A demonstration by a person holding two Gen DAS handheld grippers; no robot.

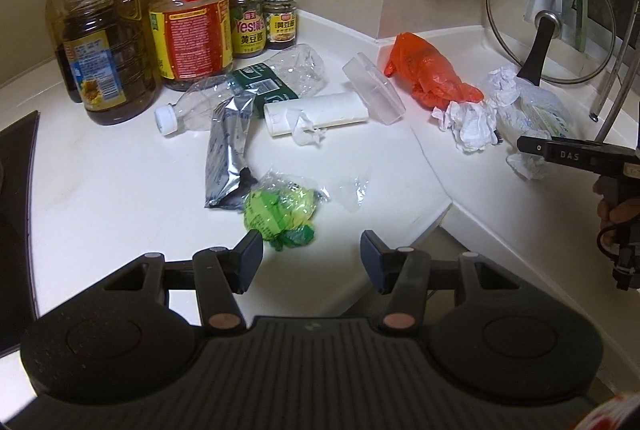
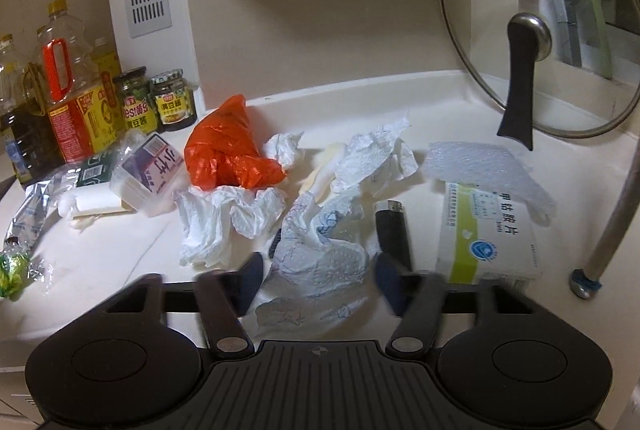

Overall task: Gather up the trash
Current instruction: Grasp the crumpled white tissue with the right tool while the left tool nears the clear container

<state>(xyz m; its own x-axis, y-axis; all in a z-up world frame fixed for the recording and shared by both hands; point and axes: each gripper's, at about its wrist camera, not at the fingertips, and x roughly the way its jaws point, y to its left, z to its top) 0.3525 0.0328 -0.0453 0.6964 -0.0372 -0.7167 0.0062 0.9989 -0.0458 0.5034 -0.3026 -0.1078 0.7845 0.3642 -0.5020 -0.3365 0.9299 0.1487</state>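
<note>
While the right claw [image 2: 316, 270] straddles a crumpled printed paper towel [image 2: 320, 250] lying lengthwise toward it, pads not visibly pressing, a black lighter [image 2: 394, 230] sits just right, white tissue [image 2: 224, 218] left, orange bag [image 2: 228, 150] beyond. Left claw [image 1: 312, 254] released, green wrapper [image 1: 280, 214] just ahead on counter [image 1: 120, 190].

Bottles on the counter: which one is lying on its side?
The crushed clear plastic bottle with the white cap and dark green label, lying among the trash. The oil bottles behind it by the wall all stand upright.
</note>
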